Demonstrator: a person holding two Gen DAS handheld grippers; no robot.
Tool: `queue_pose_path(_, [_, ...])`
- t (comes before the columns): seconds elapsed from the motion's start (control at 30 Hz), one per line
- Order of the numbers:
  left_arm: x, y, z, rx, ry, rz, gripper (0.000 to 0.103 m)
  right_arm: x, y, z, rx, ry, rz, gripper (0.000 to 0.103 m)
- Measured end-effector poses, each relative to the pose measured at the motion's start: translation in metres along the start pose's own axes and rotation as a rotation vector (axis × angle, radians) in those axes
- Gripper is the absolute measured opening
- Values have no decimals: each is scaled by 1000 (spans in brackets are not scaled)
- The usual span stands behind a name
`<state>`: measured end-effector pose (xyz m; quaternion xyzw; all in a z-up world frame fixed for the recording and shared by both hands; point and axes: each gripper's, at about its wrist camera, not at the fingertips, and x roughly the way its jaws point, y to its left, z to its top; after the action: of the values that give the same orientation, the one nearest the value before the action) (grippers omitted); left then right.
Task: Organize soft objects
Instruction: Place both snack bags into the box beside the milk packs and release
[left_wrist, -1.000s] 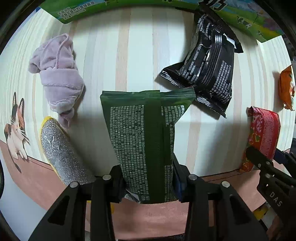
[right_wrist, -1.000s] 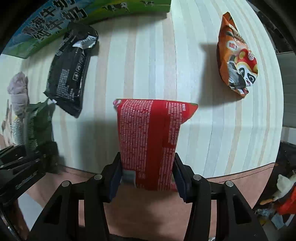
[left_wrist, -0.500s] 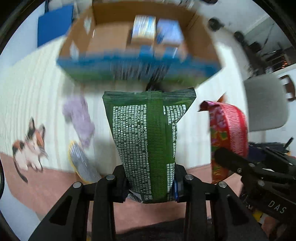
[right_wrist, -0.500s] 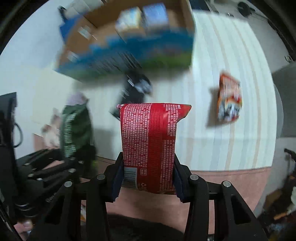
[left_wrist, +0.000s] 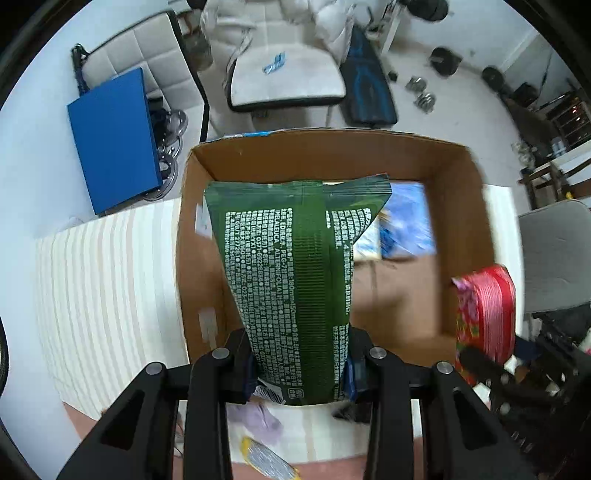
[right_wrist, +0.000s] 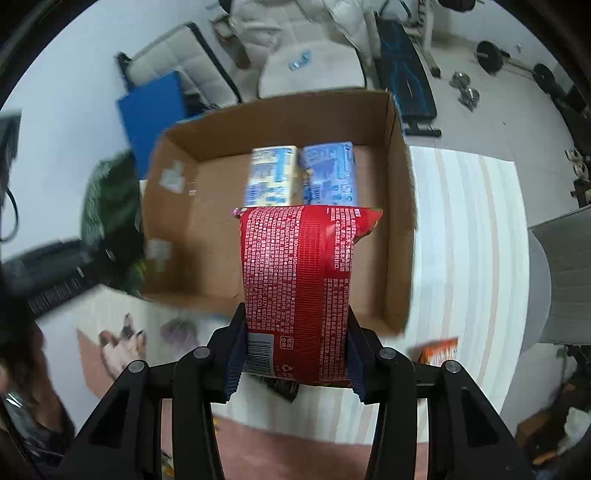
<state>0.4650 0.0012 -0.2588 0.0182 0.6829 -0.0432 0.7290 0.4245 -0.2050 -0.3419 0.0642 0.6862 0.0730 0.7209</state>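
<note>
My left gripper (left_wrist: 299, 365) is shut on a green packet (left_wrist: 295, 277) and holds it up over the open cardboard box (left_wrist: 192, 258). My right gripper (right_wrist: 295, 358) is shut on a red packet (right_wrist: 299, 288) and holds it above the box's near wall (right_wrist: 395, 240). Two blue-and-white packs (right_wrist: 303, 175) lie side by side at the back of the box floor. The red packet (left_wrist: 484, 306) also shows at the right of the left wrist view, and the green packet (right_wrist: 110, 206) shows blurred at the left of the right wrist view.
The box stands on a striped table cover (left_wrist: 103, 288). A purple cloth (left_wrist: 262, 421), a silver-and-yellow sponge (left_wrist: 266, 461) and an orange snack bag (right_wrist: 439, 350) lie on the table in front of the box. Chairs and a blue board (left_wrist: 114, 136) stand beyond the table.
Both grippers rose from table level and moved forward to the box, each still holding its packet. The view now looks down into the box.
</note>
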Motion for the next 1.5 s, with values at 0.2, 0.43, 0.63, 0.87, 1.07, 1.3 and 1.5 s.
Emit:
queue_pose_path(0.2, [77, 5, 55, -9, 132, 28, 32, 61, -4, 33, 29, 97, -71, 49])
queue_pose_path(0.43, [132, 4, 78, -26, 229, 28, 32, 100, -11, 44, 40, 160, -119, 49])
queue_pose_path(0.63, [155, -11, 83, 8, 272, 19, 32, 120, -4, 47, 19, 185, -142, 49])
queue_pose_path(0.87, [162, -14, 85, 23, 290, 27, 34, 134, -1, 53, 4, 206, -168, 50])
queue_pose_path(1.07, [138, 0, 86, -39, 280, -17, 49, 114, 8, 60, 0, 169, -136, 78])
queue_pose_path(1.3, [76, 11, 64, -56, 153, -19, 99, 78, 23, 59, -7, 98, -154, 103])
queue_pose_path(1.5, [34, 18, 29, -66, 40, 11, 99, 44, 29, 44, -11, 42, -177, 103])
